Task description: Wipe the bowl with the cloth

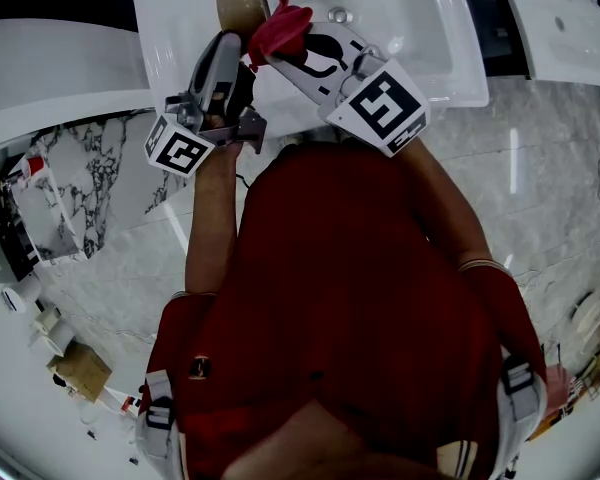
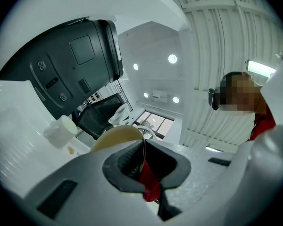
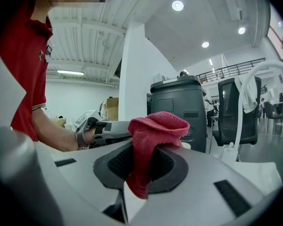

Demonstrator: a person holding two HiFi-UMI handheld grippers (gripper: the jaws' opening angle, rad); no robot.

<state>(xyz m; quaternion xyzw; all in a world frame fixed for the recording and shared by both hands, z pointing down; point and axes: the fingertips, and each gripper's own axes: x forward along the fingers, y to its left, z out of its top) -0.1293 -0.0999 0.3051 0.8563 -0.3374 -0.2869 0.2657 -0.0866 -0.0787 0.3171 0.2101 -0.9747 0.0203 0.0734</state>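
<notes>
Now both claws meet over the white sink (image 1: 420, 38) at the far side of the head view. The left claw (image 1: 236, 40) is clamped on the rim of the tan bowl (image 1: 238, 6). In the left gripper view the thin rim stands on edge between the dark pads (image 2: 125, 161), pinched tight. The right claw (image 1: 283, 56) is closed on the red cloth (image 1: 280, 26). In the right gripper view the cloth bunches up above the claw's tips and a short tail hangs below them. The cloth lies just right of the bowl, at its rim. A strip of red shows low between the left claw's tips, against the bowl's inner side. Both things are held over the left part of the sink.
</notes>
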